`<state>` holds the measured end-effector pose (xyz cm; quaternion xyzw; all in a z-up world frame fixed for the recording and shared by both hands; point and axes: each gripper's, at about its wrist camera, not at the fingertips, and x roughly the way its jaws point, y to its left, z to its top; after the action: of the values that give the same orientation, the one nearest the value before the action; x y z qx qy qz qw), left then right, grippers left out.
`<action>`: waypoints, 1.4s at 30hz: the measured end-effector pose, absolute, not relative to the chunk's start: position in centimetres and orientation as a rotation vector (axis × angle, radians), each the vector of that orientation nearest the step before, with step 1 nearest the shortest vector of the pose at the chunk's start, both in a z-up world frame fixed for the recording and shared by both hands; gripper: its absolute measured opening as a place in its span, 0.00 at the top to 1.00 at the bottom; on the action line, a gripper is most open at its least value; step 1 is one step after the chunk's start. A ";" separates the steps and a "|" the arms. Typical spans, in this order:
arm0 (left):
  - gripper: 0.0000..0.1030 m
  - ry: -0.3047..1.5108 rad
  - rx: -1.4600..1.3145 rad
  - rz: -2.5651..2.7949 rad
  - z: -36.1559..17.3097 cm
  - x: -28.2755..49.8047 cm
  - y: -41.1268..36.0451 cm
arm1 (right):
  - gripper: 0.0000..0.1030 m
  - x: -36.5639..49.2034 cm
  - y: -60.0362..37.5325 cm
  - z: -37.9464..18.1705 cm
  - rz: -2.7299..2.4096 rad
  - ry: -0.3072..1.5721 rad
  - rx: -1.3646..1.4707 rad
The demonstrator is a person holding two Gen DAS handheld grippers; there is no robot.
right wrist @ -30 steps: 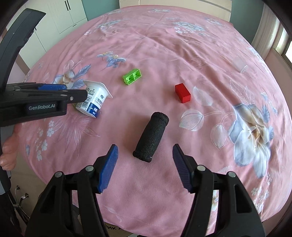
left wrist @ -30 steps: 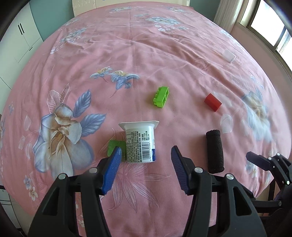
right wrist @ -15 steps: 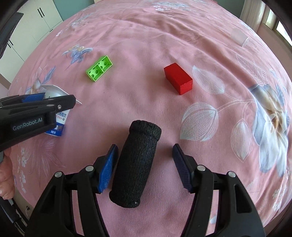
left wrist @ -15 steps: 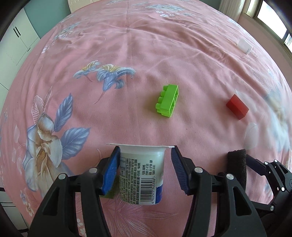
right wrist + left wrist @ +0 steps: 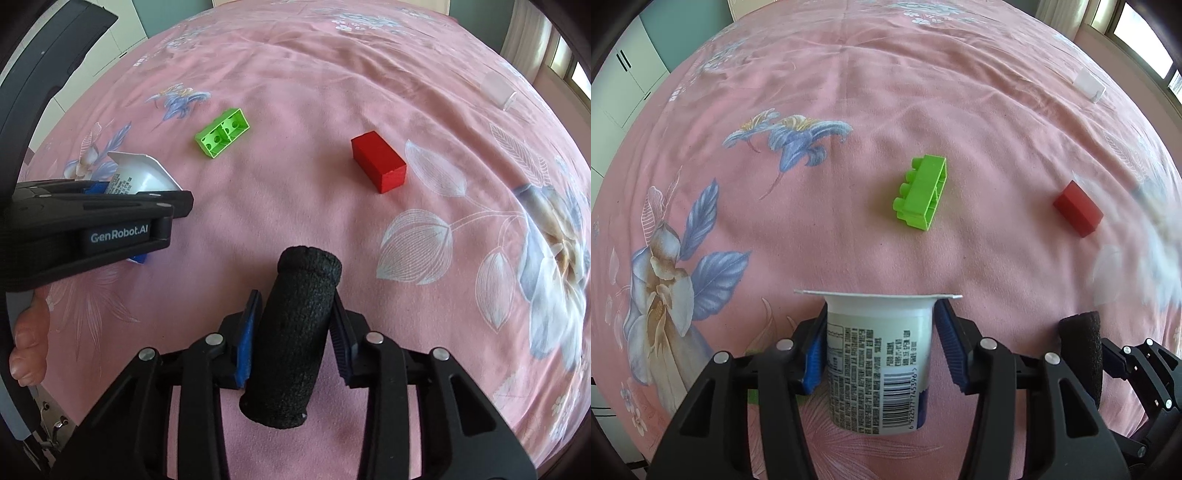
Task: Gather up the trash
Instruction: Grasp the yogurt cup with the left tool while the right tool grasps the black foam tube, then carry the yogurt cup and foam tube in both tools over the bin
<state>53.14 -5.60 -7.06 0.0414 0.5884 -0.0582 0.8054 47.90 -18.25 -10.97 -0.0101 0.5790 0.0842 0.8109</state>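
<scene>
On a pink flowered bedspread [image 5: 871, 122], two hand-held grippers close on pieces of trash near the near edge. The left gripper [image 5: 882, 347] has a white yogurt cup [image 5: 877, 365] between its blue pads [image 5: 951, 347]; the cup lies on its side, its rim pointing toward the middle of the bed, and the jaws are closing, the pads pressed to its walls on both sides. Just to the right, the right gripper [image 5: 293, 334] straddles a black foam tube [image 5: 291, 332] that also lies on its side; its jaws are closing too, with both pads against the tube's flanks. In the right wrist view the left gripper [image 5: 140, 192] enters from the left with the cup [image 5: 138, 177] in its grasp, and fingertips [image 5: 27, 343] of the person's hand show at the near left edge.

Farther in, toward the middle of the bedspread, a green toy brick [image 5: 921, 197] lies on its side, well apart from both grippers. To its right a red block [image 5: 378, 162] sits alone on the fabric. Near the far right edge lies a small, pale, see-through container [image 5: 1089, 85], too small to make out. White cupboards [image 5: 624, 85] stand beyond the far left corner, and a window [image 5: 1137, 40] beyond the far right.
</scene>
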 end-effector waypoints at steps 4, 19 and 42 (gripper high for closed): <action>0.47 1.238 0.090 -0.132 -5.7 52.0 -5.6 | 0.64 46.9 -18.6 -9.9 0.178 1.227 -0.045; 0.47 1.074 0.120 -0.147 4.4 43.5 -4.0 | 0.64 41.1 -18.7 0.7 0.167 1.067 -0.183; 0.47 0.689 0.235 -0.167 22.1 24.3 -2.6 | 0.64 26.5 -16.7 21.2 0.192 0.711 -0.326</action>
<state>24.32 -2.63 22.13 0.1147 0.3364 -0.0815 0.9311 26.47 -16.74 21.19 -0.1584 0.3460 0.0932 0.9201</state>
